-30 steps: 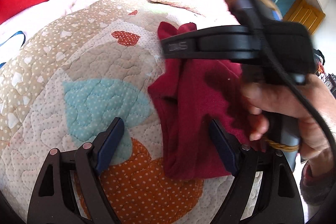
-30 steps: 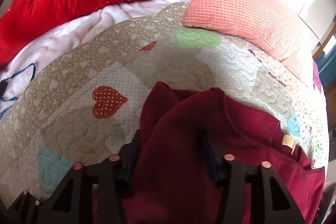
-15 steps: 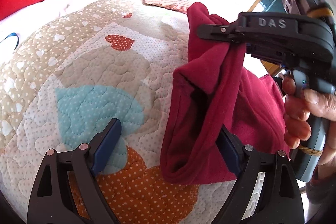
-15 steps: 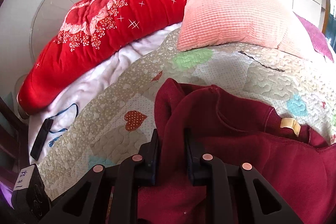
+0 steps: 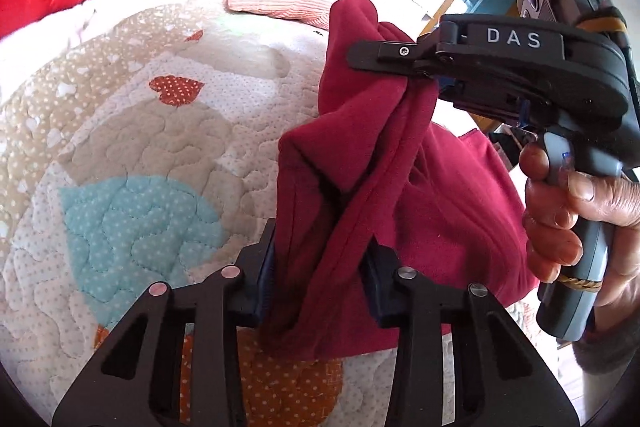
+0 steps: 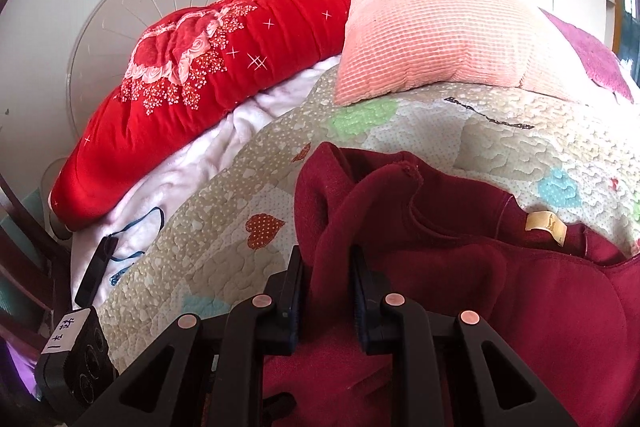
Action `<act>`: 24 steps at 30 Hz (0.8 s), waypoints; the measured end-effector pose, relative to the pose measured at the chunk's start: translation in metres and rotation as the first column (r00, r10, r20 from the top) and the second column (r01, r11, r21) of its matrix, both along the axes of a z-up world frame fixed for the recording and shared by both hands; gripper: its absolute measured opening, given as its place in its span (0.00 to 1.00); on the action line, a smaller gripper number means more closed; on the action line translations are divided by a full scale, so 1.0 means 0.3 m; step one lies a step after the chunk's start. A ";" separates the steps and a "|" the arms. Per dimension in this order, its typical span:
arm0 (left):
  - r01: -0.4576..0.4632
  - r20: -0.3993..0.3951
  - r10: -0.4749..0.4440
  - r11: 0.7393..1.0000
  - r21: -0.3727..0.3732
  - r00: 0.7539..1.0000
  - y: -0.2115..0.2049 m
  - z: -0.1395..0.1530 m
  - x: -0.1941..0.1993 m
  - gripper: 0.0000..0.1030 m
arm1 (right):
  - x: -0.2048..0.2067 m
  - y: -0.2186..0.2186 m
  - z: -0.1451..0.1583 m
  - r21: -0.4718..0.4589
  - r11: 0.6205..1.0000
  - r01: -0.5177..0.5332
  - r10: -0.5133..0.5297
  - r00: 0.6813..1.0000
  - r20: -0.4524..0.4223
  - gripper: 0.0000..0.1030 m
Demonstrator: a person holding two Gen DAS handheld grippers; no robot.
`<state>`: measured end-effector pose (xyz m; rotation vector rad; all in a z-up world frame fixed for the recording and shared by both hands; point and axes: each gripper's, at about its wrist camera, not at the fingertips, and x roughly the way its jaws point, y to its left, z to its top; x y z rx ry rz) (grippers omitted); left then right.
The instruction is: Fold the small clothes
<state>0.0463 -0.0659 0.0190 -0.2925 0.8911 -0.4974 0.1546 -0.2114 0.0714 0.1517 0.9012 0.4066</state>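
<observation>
Dark red soft fleece garment (image 5: 360,163) partly lifted off heart-patterned quilted bedspread (image 5: 132,155), rest lying on bed. Left tongs (image 5: 320,267) closed on bunched lower fold. Right tongs (image 6: 326,279) pinched tight on upper fold near neckline, beige neck label (image 6: 546,225) close by. Fabric looks light, limp, thick-ish, not slippery; sags betw. grips, won't hold shape. Best hold: hem/seam edges or shoulder corners, not mid-cloth bunches.

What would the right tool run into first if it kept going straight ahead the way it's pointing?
The right tool is shut on the dark red fleece garment, so it meets that bunched cloth at once. Beyond it, probably the heart-patterned patchwork quilt, then the ribbed pink pillow, though depth is unclear.
</observation>
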 end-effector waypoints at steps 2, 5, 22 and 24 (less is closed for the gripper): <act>-0.001 0.002 0.001 1.000 0.005 1.000 -0.004 -0.001 0.001 0.35 | -0.003 -0.005 0.000 0.003 1.000 0.003 -0.003 1.000 0.001 0.19; -0.002 0.007 0.002 1.000 0.013 1.000 -0.008 0.000 0.008 0.34 | -0.008 -0.009 0.002 0.004 1.000 0.006 -0.006 1.000 0.006 0.19; 0.094 0.107 -0.086 0.993 -0.073 0.990 -0.128 0.191 -0.112 0.15 | -0.178 -0.258 0.151 0.044 0.998 0.039 -0.043 0.994 0.102 0.16; 0.128 0.127 -0.120 0.990 -0.054 0.985 -0.195 0.243 -0.134 0.15 | -0.205 -0.323 0.178 0.051 0.997 0.064 -0.069 0.990 0.119 0.16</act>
